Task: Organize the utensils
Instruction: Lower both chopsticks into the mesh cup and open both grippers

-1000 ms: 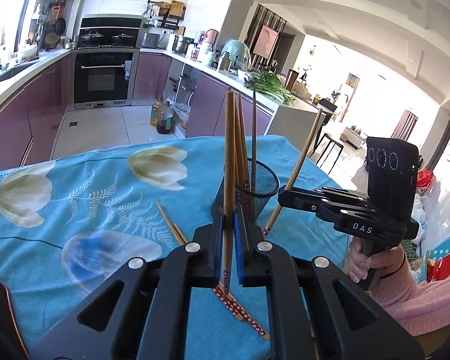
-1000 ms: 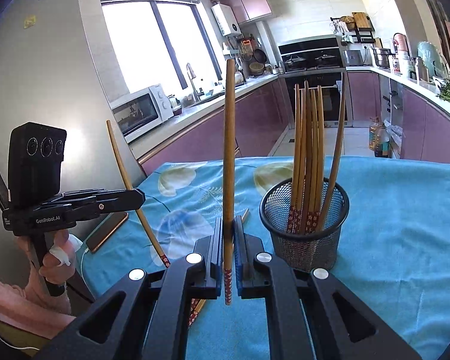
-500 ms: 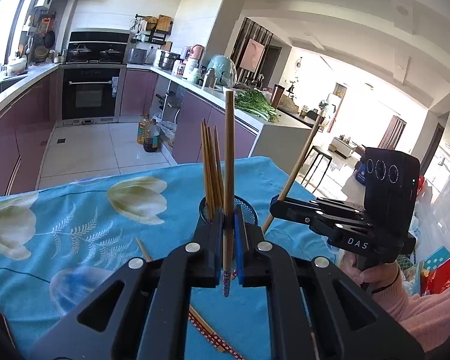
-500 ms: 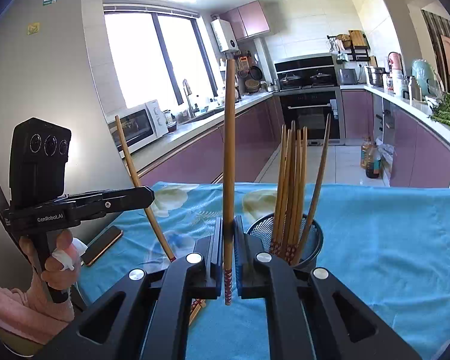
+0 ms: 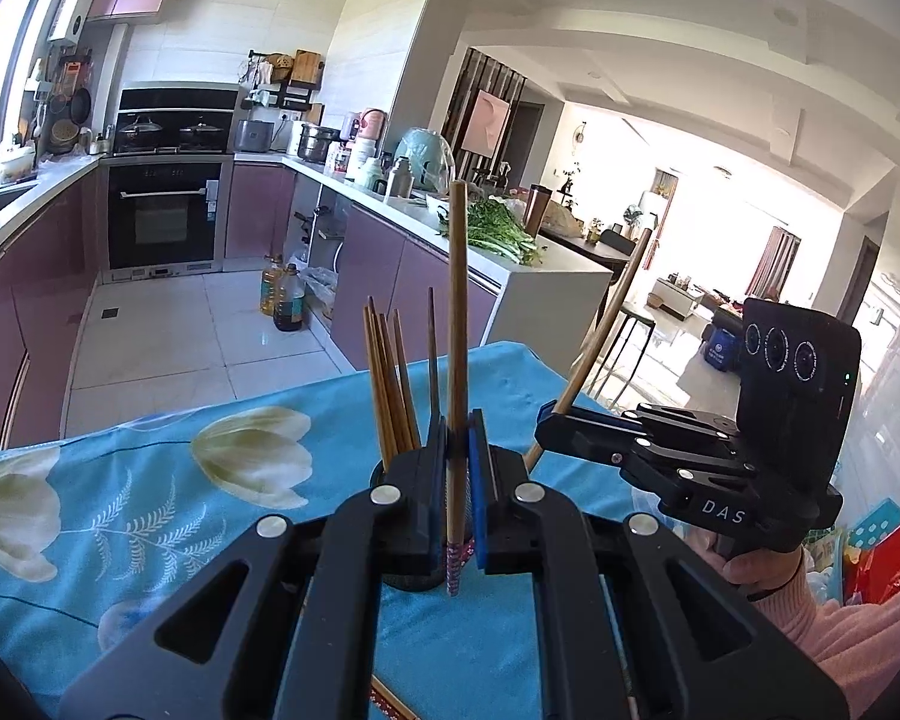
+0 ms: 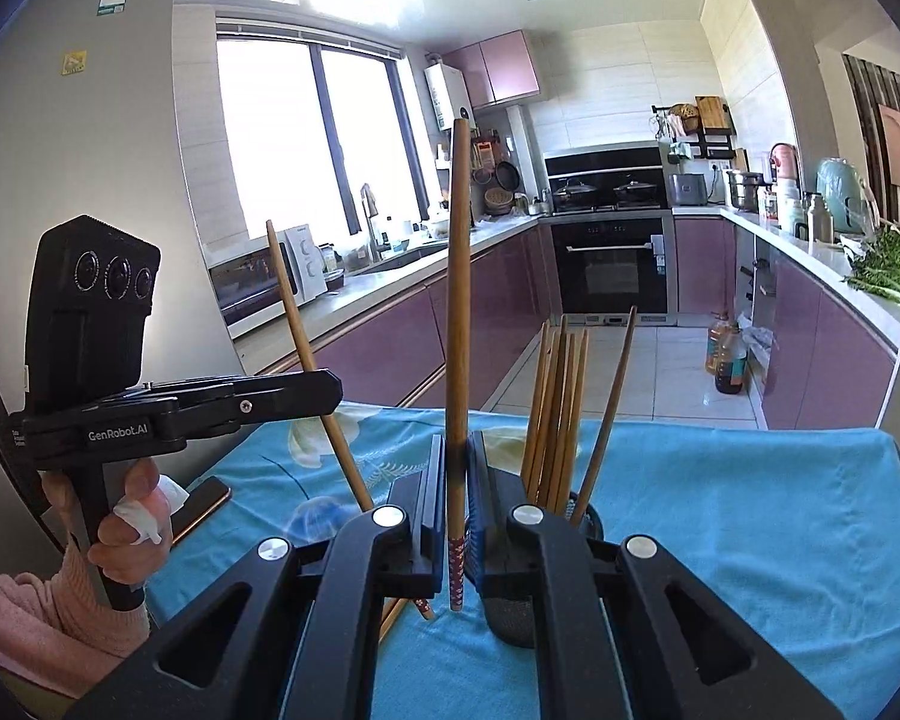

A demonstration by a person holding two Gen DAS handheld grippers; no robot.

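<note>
The left gripper (image 5: 456, 504) is closed on one chopstick (image 5: 457, 324), which is standing upright in the middle of the left wrist frame, its patterned end pointing down. The right gripper (image 6: 456, 510) is also pinching a chopstick (image 6: 459, 276), upright in the middle of its own frame.

The mesh holder (image 6: 513, 618), with several chopsticks (image 6: 555, 414) already standing in it, is sitting on the bench (image 6: 750, 510). In the left view it is lying directly behind and below the held stick, mostly hidden by the gripper body. In the right view it is just right of the held stick, in the lower middle of the frame. I judge the left gripper is better lined up over the opening, so its stick only needs lowering along its long axis.

The right view is showing the holder's rim and wall partly; the left view is showing only the tops of the chopsticks in it. Loose chopsticks (image 6: 393, 615) are lying on the cloth at the bottom.
</note>
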